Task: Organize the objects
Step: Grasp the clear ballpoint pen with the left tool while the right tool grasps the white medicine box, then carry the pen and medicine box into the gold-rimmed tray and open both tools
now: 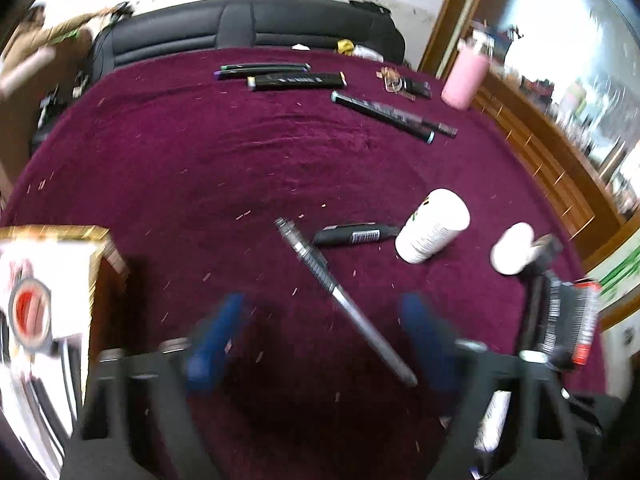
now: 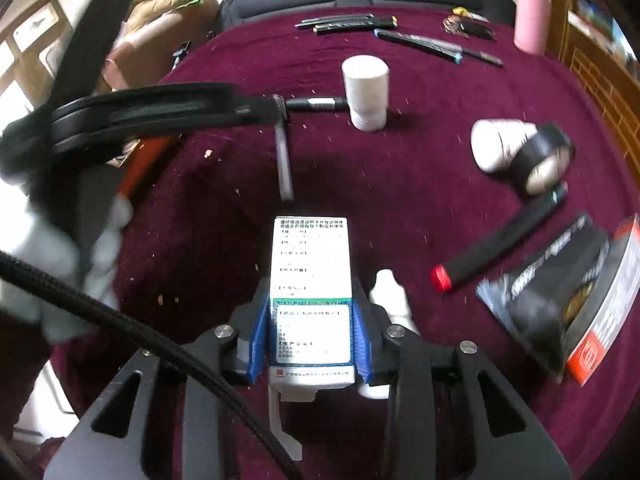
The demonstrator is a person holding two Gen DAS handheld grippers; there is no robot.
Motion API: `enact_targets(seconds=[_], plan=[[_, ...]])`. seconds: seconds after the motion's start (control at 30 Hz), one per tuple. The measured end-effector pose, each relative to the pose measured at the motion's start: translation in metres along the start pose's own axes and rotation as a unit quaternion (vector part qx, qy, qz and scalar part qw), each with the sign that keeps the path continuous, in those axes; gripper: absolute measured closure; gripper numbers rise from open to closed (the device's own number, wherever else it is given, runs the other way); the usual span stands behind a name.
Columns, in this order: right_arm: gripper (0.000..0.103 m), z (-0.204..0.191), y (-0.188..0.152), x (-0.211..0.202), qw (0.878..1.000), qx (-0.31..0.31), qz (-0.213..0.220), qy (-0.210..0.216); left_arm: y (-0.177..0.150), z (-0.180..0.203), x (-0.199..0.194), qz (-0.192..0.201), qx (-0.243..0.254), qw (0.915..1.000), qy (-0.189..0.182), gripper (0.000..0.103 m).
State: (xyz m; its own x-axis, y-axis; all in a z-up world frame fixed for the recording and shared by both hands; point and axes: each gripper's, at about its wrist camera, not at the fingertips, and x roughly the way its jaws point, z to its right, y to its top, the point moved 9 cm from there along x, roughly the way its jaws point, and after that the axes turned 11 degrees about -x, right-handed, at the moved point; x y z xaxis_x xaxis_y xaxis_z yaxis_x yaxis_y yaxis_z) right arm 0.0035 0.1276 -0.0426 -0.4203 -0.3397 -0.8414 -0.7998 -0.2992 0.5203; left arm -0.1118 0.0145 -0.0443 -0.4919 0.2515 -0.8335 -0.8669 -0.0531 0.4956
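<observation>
Sorting clutter on the maroon tabletop (image 2: 400,184)

The right gripper (image 2: 308,344) pinches a white medicine box (image 2: 311,280) at the near edge, likely for moving; the left gripper (image 1: 320,332) hangs spread over a silver pen (image 1: 344,300), touching nothing.

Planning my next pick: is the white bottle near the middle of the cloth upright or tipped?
Upright: the white bottle stands on its base, flat top up.

The right tool (image 2: 311,344) has matte black angular arms with triangular cut-outs, round silver screws and ridged blue pads (image 2: 260,340). A black braided cable (image 2: 168,344) crosses it. The left tool (image 1: 316,340) matches: black frame, blue fingers (image 1: 216,340).
</observation>
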Motion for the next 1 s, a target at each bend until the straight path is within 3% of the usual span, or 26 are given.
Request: enact_targets(seconds=[0.07, 0.17, 0.23, 0.37, 0.6, 0.73, 1.0], plan=[[0.070, 0.003, -0.003, 0.000, 1.000, 0.011, 0.003, 0.010, 0.001, 0.008, 0.023, -0.023, 0.025, 0.9990, 0.030, 0.078], [0.070, 0.006, -0.003, -0.002, 1.000, 0.018, 0.006, 0.019, 0.007, 0.015, 0.032, -0.009, 0.084, 0.9932, 0.080, 0.080], [0.070, 0.007, -0.003, -0.003, 1.000, 0.015, 0.005, 0.018, 0.006, 0.016, 0.033, -0.018, 0.101, 0.9913, 0.082, 0.082], [0.070, 0.009, -0.003, -0.005, 1.000, 0.016, 0.005, 0.020, -0.002, 0.016, 0.027, -0.020, 0.152, 0.9849, 0.081, 0.096], [0.070, 0.012, -0.002, -0.005, 0.999, 0.025, 0.009, 0.025, -0.015, 0.001, -0.012, 0.005, 0.125, 0.9916, 0.032, 0.096], [0.070, 0.017, 0.001, -0.006, 0.998, 0.050, 0.012, 0.025, -0.023, -0.003, -0.052, 0.028, 0.090, 0.9953, -0.020, 0.096], [0.070, 0.020, 0.004, -0.015, 0.993, 0.102, 0.030, 0.058, -0.036, -0.029, -0.123, 0.081, 0.020, 0.9917, -0.097, 0.096]])
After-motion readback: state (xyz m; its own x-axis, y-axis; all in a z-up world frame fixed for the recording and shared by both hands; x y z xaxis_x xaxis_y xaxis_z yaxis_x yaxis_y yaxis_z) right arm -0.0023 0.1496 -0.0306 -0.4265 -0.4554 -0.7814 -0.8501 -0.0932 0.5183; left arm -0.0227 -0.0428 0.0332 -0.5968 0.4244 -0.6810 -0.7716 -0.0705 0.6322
